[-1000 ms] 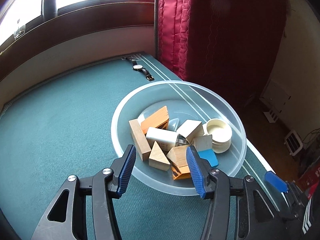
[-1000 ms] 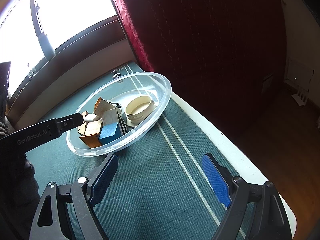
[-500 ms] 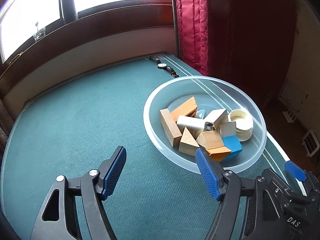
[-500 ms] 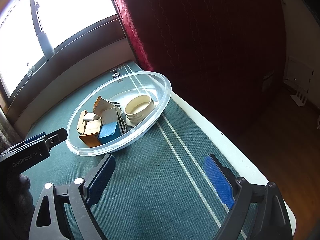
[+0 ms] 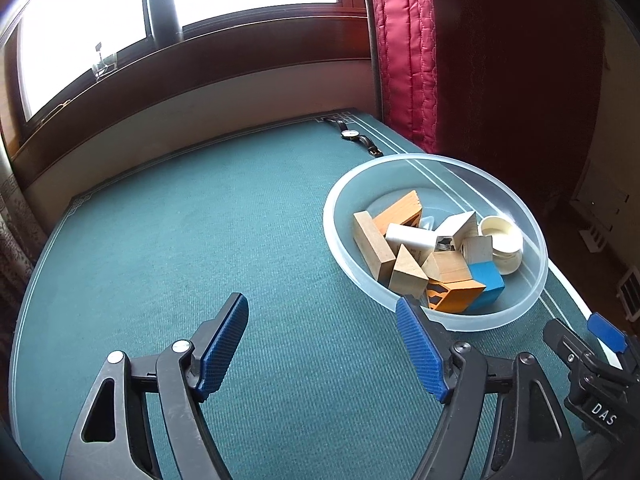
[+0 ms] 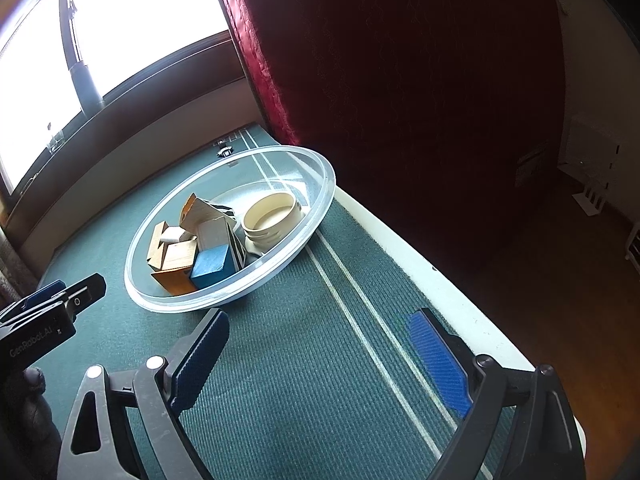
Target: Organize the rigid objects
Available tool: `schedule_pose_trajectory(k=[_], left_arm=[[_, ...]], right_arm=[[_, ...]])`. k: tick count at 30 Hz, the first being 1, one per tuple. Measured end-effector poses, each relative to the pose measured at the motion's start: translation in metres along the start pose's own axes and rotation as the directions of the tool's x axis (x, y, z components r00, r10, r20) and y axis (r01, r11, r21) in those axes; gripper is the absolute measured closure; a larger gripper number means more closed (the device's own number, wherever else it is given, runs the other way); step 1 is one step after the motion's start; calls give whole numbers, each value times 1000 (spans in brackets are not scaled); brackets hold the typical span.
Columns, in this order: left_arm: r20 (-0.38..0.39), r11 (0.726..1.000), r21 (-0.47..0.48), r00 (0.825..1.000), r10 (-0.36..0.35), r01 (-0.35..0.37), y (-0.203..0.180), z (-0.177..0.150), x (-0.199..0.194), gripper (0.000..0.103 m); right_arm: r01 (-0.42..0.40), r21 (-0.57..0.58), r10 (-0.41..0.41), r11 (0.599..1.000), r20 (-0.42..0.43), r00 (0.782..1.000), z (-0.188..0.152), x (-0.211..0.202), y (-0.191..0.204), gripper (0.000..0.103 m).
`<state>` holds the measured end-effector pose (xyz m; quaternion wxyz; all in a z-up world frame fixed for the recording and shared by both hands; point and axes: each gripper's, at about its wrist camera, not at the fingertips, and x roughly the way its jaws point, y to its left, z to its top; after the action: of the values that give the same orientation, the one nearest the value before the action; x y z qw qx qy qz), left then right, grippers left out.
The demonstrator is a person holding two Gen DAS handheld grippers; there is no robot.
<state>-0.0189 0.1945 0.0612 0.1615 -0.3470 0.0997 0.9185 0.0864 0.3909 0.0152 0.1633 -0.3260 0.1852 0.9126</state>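
Note:
A clear plastic bowl (image 5: 340, 208) sits on the green table cover, right of centre in the left wrist view. It holds several blocks: a blue cube (image 5: 486, 280), an orange block (image 5: 454, 296), a wooden wedge (image 5: 406, 272), a long wooden block (image 5: 372, 244) and stacked cream round cups (image 5: 502, 236). My left gripper (image 5: 320, 300) hangs over bare cloth to the bowl's left, its jaws opening with nothing between them. My right gripper (image 6: 318, 316) stands open and empty just in front of the bowl (image 6: 332, 184), where the blue cube (image 6: 212, 266) shows.
A wristwatch (image 5: 354, 136) lies at the table's far corner behind the bowl. A red quilted curtain (image 5: 404, 60) hangs right behind it. A dark bottle (image 5: 162, 12) stands on the windowsill. The table's white edge (image 6: 440, 280) drops off to the floor on the right.
My left gripper has drawn back and leftward from the bowl's near rim, and its jaws have spread much wider. The right gripper stays put, its jaws slightly wider.

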Motion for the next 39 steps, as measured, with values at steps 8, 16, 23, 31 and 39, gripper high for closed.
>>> schedule_pose_trajectory(k=[8,16,23,31,39], left_arm=[[19,1000,-8,1000,20,-20,4,-4,-8,21],[60,998,-2,996,61,-61,5,-4,-18,11],[78,997,8,994,72,-73,5,-5,-25,7],[71,998,-8,995,70,-70,11,-6,-23,5],[32,996,-19,996,82,-82,13,-8,-14,5]], right_arm=[[-16,-23,15,1000,-32,999,2,-2,8,8],[13,-99,-6,995,69,998,16,-28,30,1],[48,-154,-35,987,84,996,18,-29,42,1],[71,-182,-65,981,38,997,11,-17,44,1],[97,-223,-90,970,41,995,7,-14,49,1]])
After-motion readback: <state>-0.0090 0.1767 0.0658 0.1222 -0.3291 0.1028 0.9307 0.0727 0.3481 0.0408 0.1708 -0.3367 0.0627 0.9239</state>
